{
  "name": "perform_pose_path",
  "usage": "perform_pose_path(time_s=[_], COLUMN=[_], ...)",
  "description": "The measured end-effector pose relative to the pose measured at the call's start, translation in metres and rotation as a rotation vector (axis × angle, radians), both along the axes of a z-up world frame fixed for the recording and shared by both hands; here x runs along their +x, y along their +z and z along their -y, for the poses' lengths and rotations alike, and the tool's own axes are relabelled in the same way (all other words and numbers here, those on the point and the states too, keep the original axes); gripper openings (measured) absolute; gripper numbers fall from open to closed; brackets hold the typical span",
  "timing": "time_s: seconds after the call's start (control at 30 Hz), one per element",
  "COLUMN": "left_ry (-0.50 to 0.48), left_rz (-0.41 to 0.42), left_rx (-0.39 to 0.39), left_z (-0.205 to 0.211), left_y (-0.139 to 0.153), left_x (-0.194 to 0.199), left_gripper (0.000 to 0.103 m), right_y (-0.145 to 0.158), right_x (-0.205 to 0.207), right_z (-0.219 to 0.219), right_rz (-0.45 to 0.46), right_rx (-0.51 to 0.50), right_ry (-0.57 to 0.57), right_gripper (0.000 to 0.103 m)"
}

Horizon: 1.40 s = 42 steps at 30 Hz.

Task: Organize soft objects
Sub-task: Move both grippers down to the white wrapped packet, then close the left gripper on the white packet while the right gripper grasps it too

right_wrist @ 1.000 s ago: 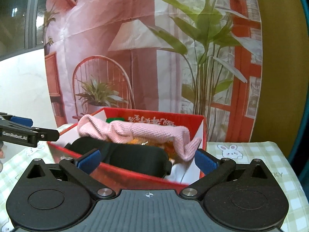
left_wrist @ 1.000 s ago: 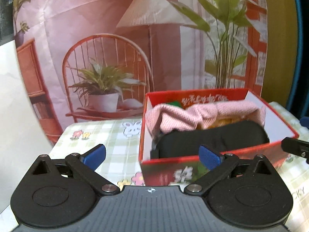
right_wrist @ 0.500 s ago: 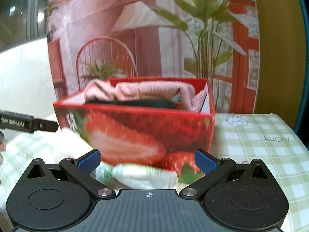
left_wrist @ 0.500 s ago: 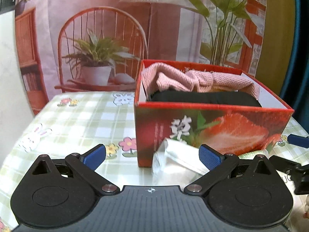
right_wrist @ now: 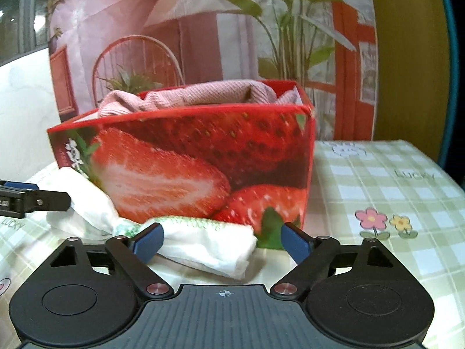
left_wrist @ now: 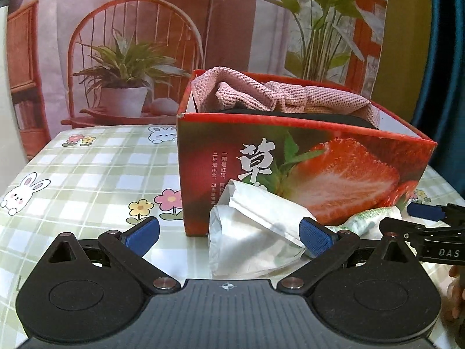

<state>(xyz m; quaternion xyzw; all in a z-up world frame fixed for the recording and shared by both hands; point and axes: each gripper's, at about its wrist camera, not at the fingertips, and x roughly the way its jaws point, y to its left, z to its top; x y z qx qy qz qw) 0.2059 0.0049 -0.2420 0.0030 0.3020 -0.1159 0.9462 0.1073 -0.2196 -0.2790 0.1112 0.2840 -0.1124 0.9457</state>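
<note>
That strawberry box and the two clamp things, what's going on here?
A person holds a gripper in each hand, tidying soft things. The strawberry box already holds a pink cloth over something black. A white packet lies in front of it; both grippers, left gripper and right gripper, straddle it, the right's jaws just closing, not yet gripping.

The place is looking like a home corner dressed up as a set rather than a lived-in room. A small table (left_wrist: 96,171) is wearing a green checked cloth printed with rabbits, flowers and the word LUCKY. Behind it, at the far side, a creased printed backdrop (left_wrist: 139,29) is hanging, picturing a red wicker chair, a potted plant, a floor lamp and tall leaves. A strawberry-printed cardboard box (left_wrist: 334,174) is sitting on the cloth, holding folded fabric. At the far left, a plain pale wall (right_wrist: 20,116) is showing.
</note>
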Motion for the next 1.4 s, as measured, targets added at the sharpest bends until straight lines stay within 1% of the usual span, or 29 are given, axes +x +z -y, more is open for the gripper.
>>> perform_pose_path(time_s=[0.13,0.3,0.37,0.4,0.43,0.47,0.53,0.7,0.77,0.83,0.9,0.97,1.0,1.03,1.1,1.4], left_ry=[-0.044,-0.079,-0.114,-0.128,-0.136,-0.148,-0.161,-0.162,-0.171,-0.176,-0.172,-0.161,-0.155,-0.149,-0.137,-0.098], left_rz=[-0.007,-0.046,-0.070,-0.086,-0.096,-0.105,-0.115,-0.122,-0.123,-0.124,-0.122,-0.124,-0.124,-0.125,-0.123,-0.107], left_rx=[-0.045,-0.095,-0.131,-0.145,-0.153,-0.158,-0.153,-0.159,-0.156,-0.150,-0.155,-0.174,-0.181,-0.187,-0.193,-0.217], left_z=[-0.001,0.000,0.000,0.000,0.001,0.002,0.005,0.007,0.008,0.010,0.007,0.004,0.002,0.001,0.000,-0.009], left_y=[-0.002,-0.008,-0.012,-0.014,-0.016,-0.018,-0.022,-0.026,-0.027,-0.027,-0.027,-0.029,-0.029,-0.030,-0.031,-0.024], left_x=[0.003,0.009,0.010,0.011,0.011,0.011,0.010,0.010,0.009,0.010,0.009,0.009,0.008,0.007,0.004,-0.006], left_gripper=[0.099,0.088,0.072,0.068,0.057,0.049,0.045,0.045,0.040,0.037,0.035,0.032,0.032,0.031,0.030,0.023], right_y=[-0.002,-0.005,-0.005,-0.006,-0.006,-0.007,-0.008,-0.010,-0.011,-0.012,-0.013,-0.014,-0.015,-0.016,-0.016,-0.013], right_x=[0.001,0.004,0.005,0.005,0.004,0.004,0.003,0.002,0.001,-0.001,-0.004,-0.007,-0.008,-0.009,-0.011,-0.012], right_z=[0.003,0.003,0.005,0.007,0.008,0.010,0.013,0.020,0.022,0.025,0.029,0.033,0.036,0.038,0.041,0.032], right_rz=[-0.003,-0.015,-0.018,-0.017,-0.017,-0.016,-0.016,-0.012,-0.006,0.004,0.015,0.025,0.032,0.037,0.044,0.063], right_rx=[0.017,0.028,0.042,0.055,0.065,0.077,0.097,0.146,0.157,0.174,0.196,0.223,0.241,0.253,0.272,0.250], right_ry=[0.003,0.038,0.036,0.035,0.033,0.031,0.026,0.013,0.004,-0.008,-0.025,-0.037,-0.039,-0.042,-0.044,0.012], right_gripper=[0.081,0.080,0.078,0.077,0.076,0.075,0.075,0.075,0.075,0.070,0.060,0.053,0.048,0.046,0.036,0.026])
